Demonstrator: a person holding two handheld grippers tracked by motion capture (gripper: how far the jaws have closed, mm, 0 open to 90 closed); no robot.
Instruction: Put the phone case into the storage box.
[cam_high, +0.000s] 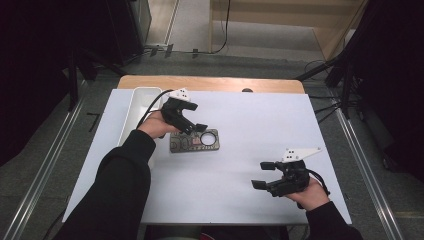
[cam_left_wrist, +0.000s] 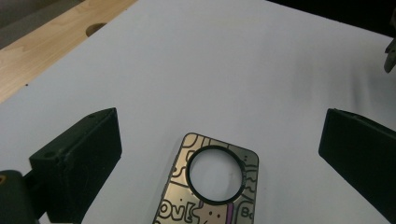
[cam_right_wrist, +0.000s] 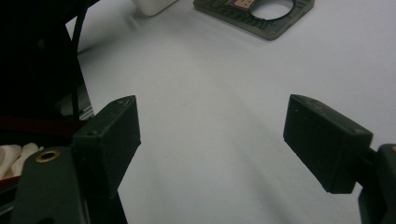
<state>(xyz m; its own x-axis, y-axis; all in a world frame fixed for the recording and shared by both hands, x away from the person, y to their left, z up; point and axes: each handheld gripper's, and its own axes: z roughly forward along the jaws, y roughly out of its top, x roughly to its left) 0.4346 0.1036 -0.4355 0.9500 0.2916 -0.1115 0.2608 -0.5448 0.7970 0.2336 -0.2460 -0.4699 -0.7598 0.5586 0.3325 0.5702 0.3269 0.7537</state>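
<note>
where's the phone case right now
In the high view the phone case lies flat on the white table cover, left of centre, just under the open left gripper and right of the white tray.

bare sheet all round – only tray crowds the left

sleeves: black | 2 black grippers: left gripper, right gripper | plates: grey
</note>
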